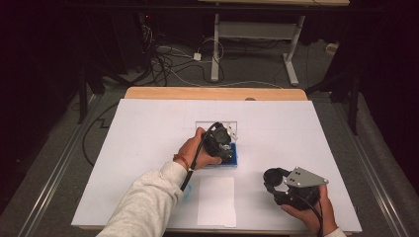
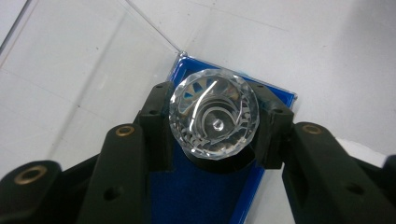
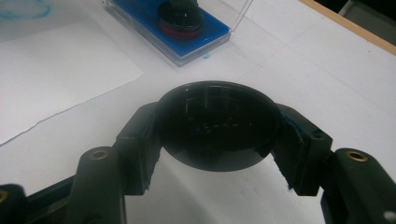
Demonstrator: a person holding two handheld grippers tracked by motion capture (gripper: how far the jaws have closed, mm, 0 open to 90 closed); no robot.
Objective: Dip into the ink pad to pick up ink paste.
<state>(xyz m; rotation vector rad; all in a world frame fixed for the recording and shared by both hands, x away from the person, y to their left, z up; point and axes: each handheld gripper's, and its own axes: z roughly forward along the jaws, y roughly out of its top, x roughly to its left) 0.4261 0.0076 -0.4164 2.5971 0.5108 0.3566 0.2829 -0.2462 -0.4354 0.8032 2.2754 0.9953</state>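
1. My left gripper (image 2: 212, 135) has its fingers clamped on the crystal knob (image 2: 214, 113), right over the blue tray (image 2: 196, 196).
2. My right gripper (image 3: 217, 140) squeezes the black cap (image 3: 217, 126) between its fingers, tray well ahead.

From above, the left tool (image 1: 221, 143) and hand (image 1: 195, 150) cover most of the blue felt-lined clear plastic case (image 1: 233, 159), hiding its faceted crystal knob.

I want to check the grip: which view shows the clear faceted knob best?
The left gripper view: the clear faceted knob sits close and sharp between the left gripper jaws, above the blue tray. In the high view, hand and gripper hide it.
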